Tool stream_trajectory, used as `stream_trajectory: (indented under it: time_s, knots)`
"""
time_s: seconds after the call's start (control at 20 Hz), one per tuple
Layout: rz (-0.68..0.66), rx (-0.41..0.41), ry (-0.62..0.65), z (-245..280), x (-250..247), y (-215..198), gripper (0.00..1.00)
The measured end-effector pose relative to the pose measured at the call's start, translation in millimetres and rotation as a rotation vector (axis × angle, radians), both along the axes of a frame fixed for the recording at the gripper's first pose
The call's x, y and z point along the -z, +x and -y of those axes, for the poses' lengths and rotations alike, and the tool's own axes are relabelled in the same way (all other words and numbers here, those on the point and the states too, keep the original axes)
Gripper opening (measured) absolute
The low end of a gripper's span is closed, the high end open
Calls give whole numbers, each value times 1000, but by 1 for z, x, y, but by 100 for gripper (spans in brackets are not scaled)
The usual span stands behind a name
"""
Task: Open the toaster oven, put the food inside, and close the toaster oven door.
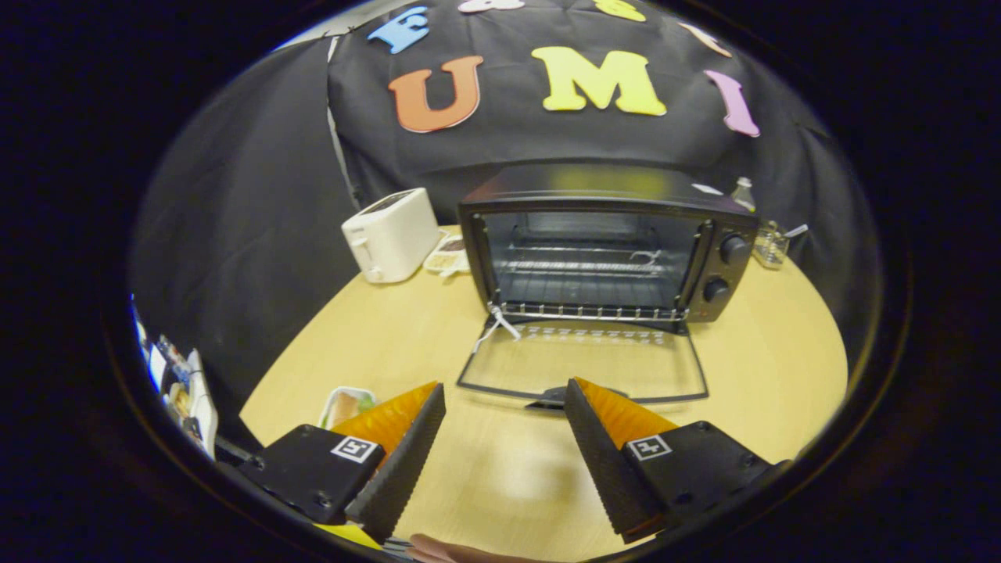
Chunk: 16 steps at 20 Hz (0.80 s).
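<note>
The toaster oven [602,242] stood with its door [583,363] folded down flat. The gripper [504,395] hovered just before that door, fingers spread and empty.

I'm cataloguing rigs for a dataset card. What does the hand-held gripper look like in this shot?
The hand-held gripper has two wedge-shaped fingers tapering forward, with ribbed, sawtooth-textured inner faces. Each sits on a black block fixed with screws and carrying a small square black-and-white marker. The fingers stand apart, nothing between them.

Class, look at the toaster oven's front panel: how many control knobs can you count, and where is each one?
2. Both sit on the toaster oven panel beside the open door: upper knob, lower knob beneath it. None seem hidden. The claw is open, holding nothing.
</note>
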State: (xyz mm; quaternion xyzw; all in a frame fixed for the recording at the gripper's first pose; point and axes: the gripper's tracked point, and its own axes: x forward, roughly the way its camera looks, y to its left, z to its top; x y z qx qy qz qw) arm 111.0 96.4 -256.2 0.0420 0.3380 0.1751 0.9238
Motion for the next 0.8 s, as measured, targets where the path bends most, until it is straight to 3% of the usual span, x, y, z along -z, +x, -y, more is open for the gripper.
stream_trajectory:
  time_s: [0.35, 0.5, 0.8]
  knots:
    - [-280, -200, 204, -62, 3, -48, 97]
    - [-315, -220, 219, -71, 7, -49, 95]
    - [-383, -281, 213, -88, 21, -60, 79]
